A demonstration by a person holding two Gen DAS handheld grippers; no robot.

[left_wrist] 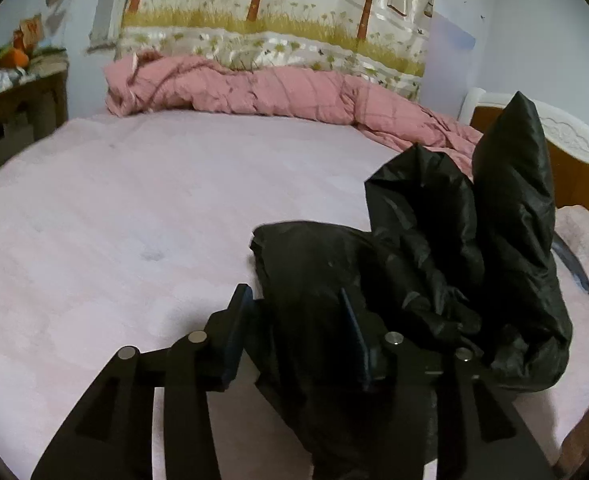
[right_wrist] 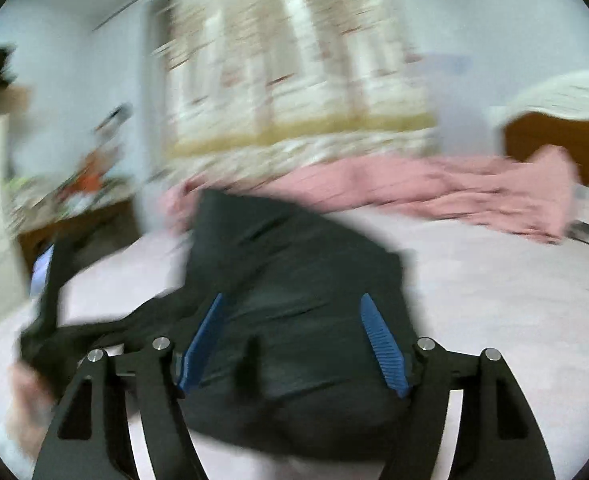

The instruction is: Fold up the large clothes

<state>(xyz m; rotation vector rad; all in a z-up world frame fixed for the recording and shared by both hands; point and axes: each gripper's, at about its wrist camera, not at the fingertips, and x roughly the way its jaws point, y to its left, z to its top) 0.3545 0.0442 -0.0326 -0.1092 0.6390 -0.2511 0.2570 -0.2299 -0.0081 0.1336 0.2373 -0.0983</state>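
the left gripper [left_wrist: 294, 320] stands with jaws apart around a bunched fold of the glossy black puffy jacket [left_wrist: 434, 272], heaped on the near right of the pale pink bed sheet [left_wrist: 134, 220]. the right gripper [right_wrist: 294, 340], blurred, also straddles it with jaws apart. slick fabric may slip out; farther back, it could snag the crumpled pink quilt [left_wrist: 254, 88].

Blk jacket [left_wrist: 434, 280], pale pink sheet [left_wrist: 134, 220], pink quilt [left_wrist: 274, 92].

Legible text: none | Left wrist view: orange package [left_wrist: 28, 32] on the side table carries markings too small to read | Right wrist view: motion blur, nothing readable on any surface
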